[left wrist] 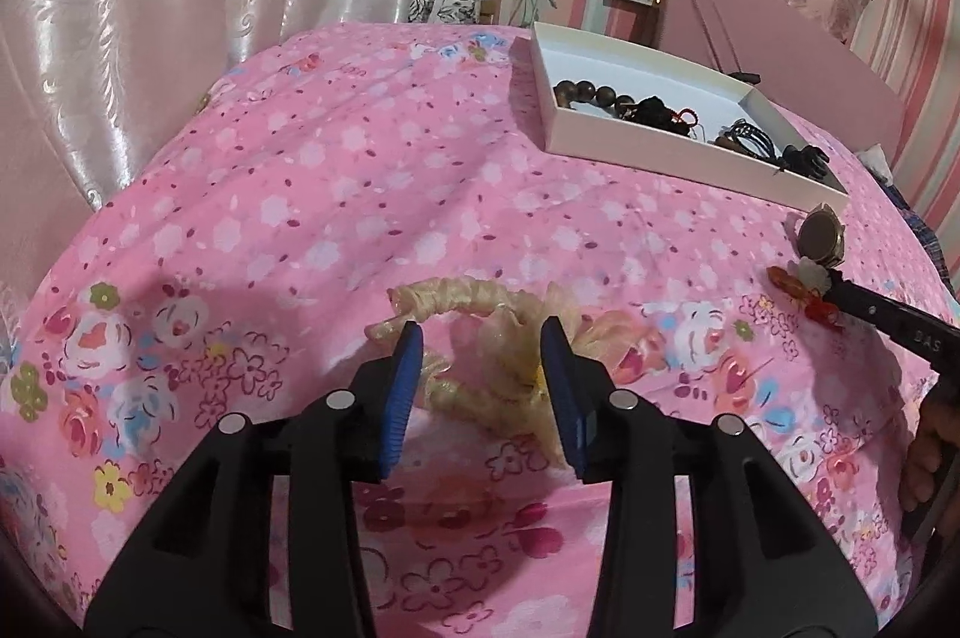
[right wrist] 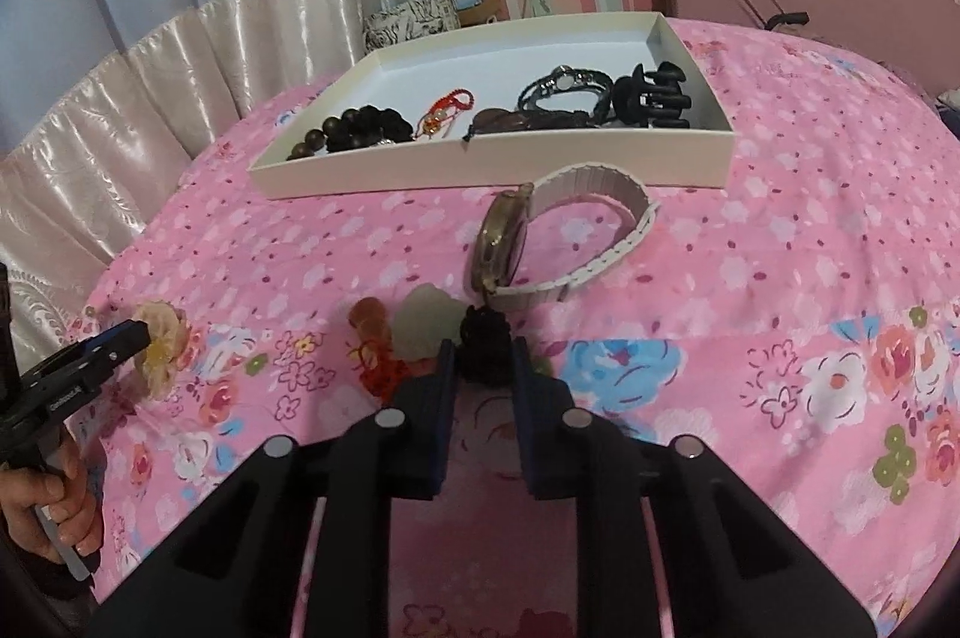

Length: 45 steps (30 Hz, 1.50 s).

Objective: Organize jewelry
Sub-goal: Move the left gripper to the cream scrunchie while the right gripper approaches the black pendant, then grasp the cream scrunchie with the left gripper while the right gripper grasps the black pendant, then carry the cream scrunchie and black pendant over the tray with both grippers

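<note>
Watch strap (right wrist: 594,224) visible only right wrist view

Take the box (right wrist: 492,158) on your bedspread (right wrist: 780,230) as the anchor: beads (right wrist: 354,128), cords (right wrist: 564,92) and a claw clip (right wrist: 657,95) sit in it. The watch (right wrist: 540,242) lies just in front, the charm bracelet (right wrist: 420,332) nearer you, the scrunchie (left wrist: 480,338) well off left.
</note>
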Available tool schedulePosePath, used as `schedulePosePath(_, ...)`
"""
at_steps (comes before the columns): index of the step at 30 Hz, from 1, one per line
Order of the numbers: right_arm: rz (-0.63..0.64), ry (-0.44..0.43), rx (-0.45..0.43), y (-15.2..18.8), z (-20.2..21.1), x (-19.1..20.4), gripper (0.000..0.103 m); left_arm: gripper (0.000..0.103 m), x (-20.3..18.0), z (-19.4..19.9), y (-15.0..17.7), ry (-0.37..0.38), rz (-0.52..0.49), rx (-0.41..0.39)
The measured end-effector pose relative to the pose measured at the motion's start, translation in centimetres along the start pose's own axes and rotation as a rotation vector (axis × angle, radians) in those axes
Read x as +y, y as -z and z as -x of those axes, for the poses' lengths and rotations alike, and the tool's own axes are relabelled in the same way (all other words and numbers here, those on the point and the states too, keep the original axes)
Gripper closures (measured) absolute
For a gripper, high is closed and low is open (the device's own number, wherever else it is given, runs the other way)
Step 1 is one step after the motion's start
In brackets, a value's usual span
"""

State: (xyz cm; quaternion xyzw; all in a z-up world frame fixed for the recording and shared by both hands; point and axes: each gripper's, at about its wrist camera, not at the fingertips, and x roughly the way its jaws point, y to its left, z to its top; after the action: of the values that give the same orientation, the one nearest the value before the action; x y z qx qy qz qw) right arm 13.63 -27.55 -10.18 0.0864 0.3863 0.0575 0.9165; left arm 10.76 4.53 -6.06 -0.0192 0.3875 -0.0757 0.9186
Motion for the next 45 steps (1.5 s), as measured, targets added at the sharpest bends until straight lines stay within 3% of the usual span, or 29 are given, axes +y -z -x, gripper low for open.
schedulePosePath(6, -0.014, 0.003, -0.012, 0.9, 1.4, -0.6, 0.086, 0.061, 1.0, 0.5, 0.2, 0.048, 0.041, 0.0)
schedulePosePath(10, -0.047, -0.01, -0.01, 1.3, 1.7, -1.7, 0.086, 0.061, 2.3, 1.3, 0.5, 0.017, 0.084, -0.025)
schedulePosePath(13, -0.056, -0.021, -0.011, 1.3, 1.6, -1.8, 0.086, 0.063, 2.1, -0.6, 0.2, 0.014, 0.075, 0.056)
schedulePosePath(15, -0.048, -0.022, -0.01, 1.2, 1.5, -1.6, 0.086, 0.063, 1.4, -1.2, -0.2, -0.004, 0.042, 0.06)
schedulePosePath(16, -0.045, -0.023, -0.011, 1.3, 1.6, -1.5, 0.086, 0.068, 1.0, -1.5, -0.5, -0.001, 0.024, 0.064)
schedulePosePath(17, -0.045, -0.025, -0.018, 1.3, 1.7, -1.4, 0.086, 0.093, 0.8, -1.6, -0.7, 0.011, 0.017, 0.061)
schedulePosePath(18, -0.049, -0.03, -0.029, 1.3, 2.0, -1.5, 0.086, 0.1, 0.8, -1.7, -0.9, 0.031, 0.023, 0.06)
schedulePosePath(25, -0.071, -0.031, -0.1, 0.6, 4.8, -3.1, 0.087, 0.101, -1.7, 1.2, -3.9, 0.08, -0.062, -0.052)
schedulePosePath(30, -0.067, -0.028, -0.179, -2.0, 7.3, -4.0, 0.087, 0.101, -3.7, 2.6, -7.3, 0.121, -0.069, -0.134)
schedulePosePath(37, -0.032, -0.026, -0.273, -6.8, 9.3, -3.7, 0.087, 0.101, -6.8, 1.6, -11.1, 0.172, -0.069, -0.181)
schedulePosePath(45, 0.028, -0.055, -0.303, -12.2, 7.3, -1.7, 0.087, 0.101, -9.8, -1.7, -15.8, 0.234, -0.057, -0.205)
